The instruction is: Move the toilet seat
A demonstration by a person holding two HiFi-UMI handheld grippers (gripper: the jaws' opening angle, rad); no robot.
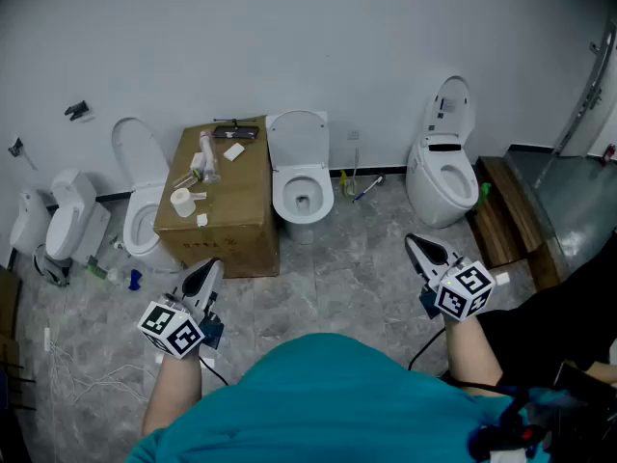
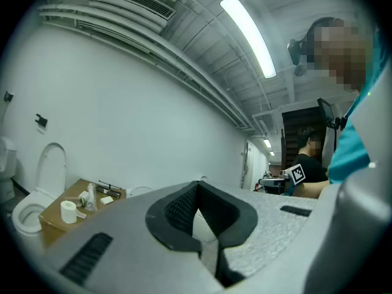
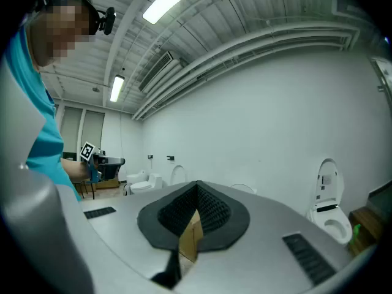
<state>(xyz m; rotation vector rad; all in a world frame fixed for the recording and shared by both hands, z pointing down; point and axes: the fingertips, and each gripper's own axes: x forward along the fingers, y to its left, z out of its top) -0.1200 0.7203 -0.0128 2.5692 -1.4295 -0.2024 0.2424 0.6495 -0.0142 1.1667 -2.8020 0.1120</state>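
A: How far along are we with the seat [image 1: 280,193]?

B: By our reckoning, not begun. We stand well back from the middle toilet [image 1: 302,201], with bare floor [image 1: 357,268] between us and it. Its lid [image 1: 297,139] is up against the wall. The seat seems to lie flat on the bowl, though from here we cannot be sure.

A: Is that the toilet we want?

B: We judge so, since it is straight ahead. Other toilets [image 1: 445,167] stand to either side, and the box [image 1: 227,210] sits just beside it on our left.

A: And our tongs?

B: Both pairs are closed to nothing and empty. The left tongs [image 1: 210,270] have their tips pressed together in their own view [image 2: 197,188]. The right tongs [image 1: 416,246] are the same [image 3: 197,188]; the brown in their gap is only the box far behind.

A: How do we hold them?

B: Low and close to our body, one at each side, forearms bent, tips angled forward and a little inward toward the toilet. Everything is left to do: walk in, open a pair, take the seat's edge and move it.
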